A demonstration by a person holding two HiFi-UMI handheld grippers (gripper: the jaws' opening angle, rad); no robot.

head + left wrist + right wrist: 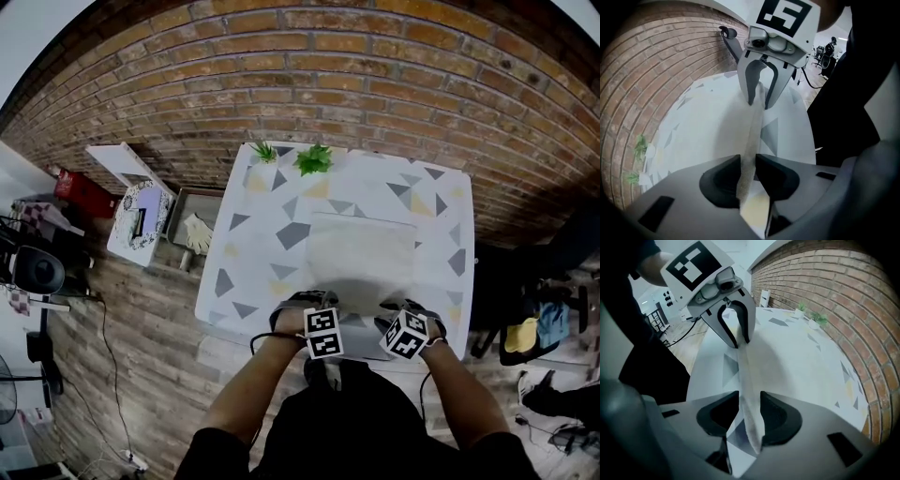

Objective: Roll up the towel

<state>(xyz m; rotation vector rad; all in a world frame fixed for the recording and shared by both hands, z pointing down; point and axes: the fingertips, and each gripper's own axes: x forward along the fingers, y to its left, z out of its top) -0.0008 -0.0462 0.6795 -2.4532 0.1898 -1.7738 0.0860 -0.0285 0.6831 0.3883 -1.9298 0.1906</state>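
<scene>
Spread flat on the patterned worktop (272, 234), well short of the two small plants (314, 159) by the brick wall (309, 66): a pale towel (361, 258), with only its near hem lifted. Gripped along that hem in two places, with the left tongs (747, 171) closed on the cloth toward the left corner and the right tongs (750, 411) closed on it toward the right corner. Stands up as a thin ridge of fabric between the two grips, seen in both gripper views. Looks light, soft and limp, with no stiffness of its own, so likely to sag wherever unsupported. Appears nubby enough to stay put between the pads, though probably free to slide on the smooth worktop. Seems best held just as now, on the hem near both corners and level with each other. Likely rolls crooked or loose if one side leads the other.
</scene>
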